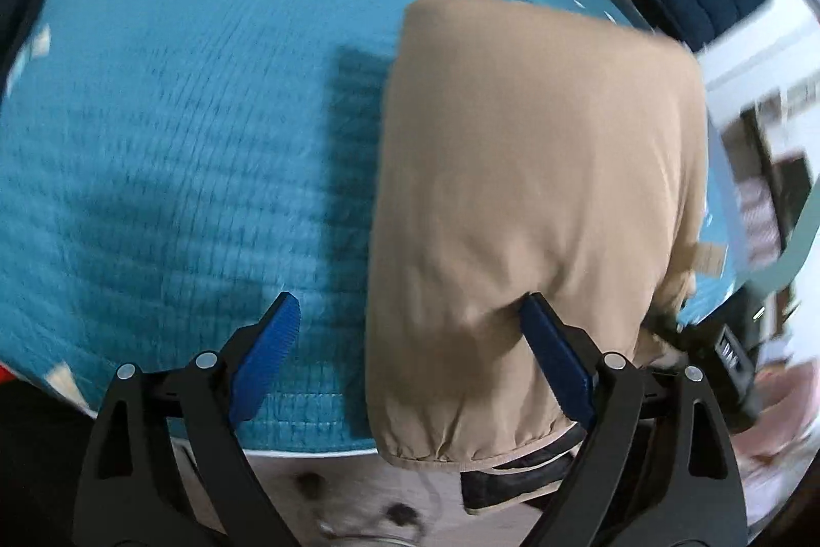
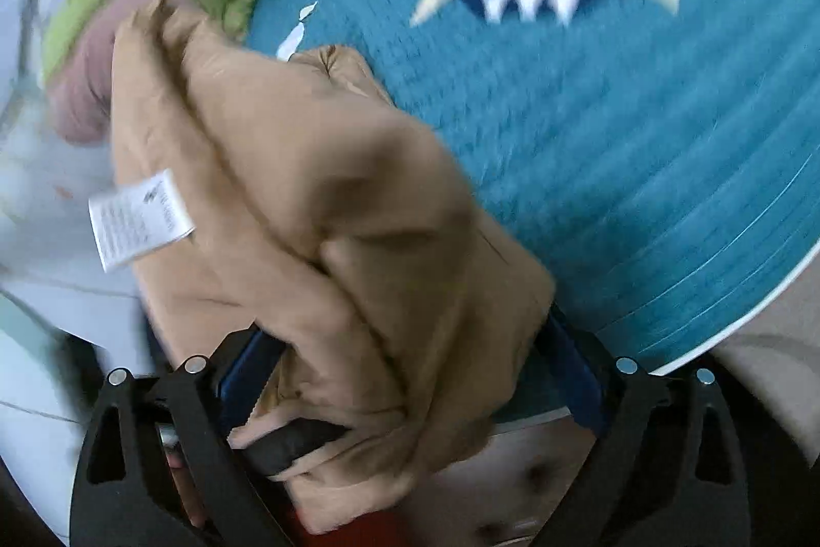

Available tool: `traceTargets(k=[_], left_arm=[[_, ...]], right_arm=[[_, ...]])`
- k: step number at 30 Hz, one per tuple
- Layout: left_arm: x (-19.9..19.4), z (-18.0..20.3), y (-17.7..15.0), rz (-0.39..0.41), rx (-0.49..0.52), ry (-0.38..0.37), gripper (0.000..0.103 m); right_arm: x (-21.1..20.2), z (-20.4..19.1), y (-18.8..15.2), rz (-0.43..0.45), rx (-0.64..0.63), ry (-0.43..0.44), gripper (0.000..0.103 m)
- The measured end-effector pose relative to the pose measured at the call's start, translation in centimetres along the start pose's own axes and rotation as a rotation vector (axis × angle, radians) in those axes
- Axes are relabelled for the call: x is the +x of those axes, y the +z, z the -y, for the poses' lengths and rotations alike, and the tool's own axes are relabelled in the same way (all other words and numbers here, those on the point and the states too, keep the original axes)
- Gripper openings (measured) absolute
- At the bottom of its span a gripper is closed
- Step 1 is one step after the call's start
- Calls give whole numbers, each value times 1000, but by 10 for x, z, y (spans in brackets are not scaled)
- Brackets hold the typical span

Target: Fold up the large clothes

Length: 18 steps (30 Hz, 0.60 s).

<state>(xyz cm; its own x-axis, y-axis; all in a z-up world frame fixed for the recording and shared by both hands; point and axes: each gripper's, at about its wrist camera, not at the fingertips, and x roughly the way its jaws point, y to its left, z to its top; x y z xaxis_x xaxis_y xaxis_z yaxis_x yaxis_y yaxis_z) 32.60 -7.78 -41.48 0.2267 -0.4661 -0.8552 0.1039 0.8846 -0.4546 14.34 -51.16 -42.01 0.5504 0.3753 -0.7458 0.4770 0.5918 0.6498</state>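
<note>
Right wrist: tan garment (image 2: 328, 208) hides blurred fingers (image 2: 241, 372).

Bright, even light; motion blur throughout, with strong fisheye bending at edges.

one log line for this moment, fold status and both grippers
garment: tan garment folded on teal quilt | left gripper: open | right gripper: open, cloth between pads
</note>
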Motion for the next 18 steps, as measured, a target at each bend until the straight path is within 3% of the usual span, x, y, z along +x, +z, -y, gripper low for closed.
traceTargets(k=[8, 13, 15, 17, 18], left_arm=[[21, -10, -6, -38, -106, -80, 91], [33, -3, -11, -42, -148, -94, 93], [34, 4, -11, -36, -146, -92, 93], [32, 12, -16, -33, -144, -96, 93], [33, 14, -16, -32, -153, -105, 93]], right_arm=[[2, 6, 2, -49, 45, 156, 93], [9, 1, 2, -42, 41, 131, 93], [7, -6, 0, -38, 30, 160, 89], [12, -17, 2, -33, 20, 170, 74], [14, -19, 1, -38, 19, 180, 72]])
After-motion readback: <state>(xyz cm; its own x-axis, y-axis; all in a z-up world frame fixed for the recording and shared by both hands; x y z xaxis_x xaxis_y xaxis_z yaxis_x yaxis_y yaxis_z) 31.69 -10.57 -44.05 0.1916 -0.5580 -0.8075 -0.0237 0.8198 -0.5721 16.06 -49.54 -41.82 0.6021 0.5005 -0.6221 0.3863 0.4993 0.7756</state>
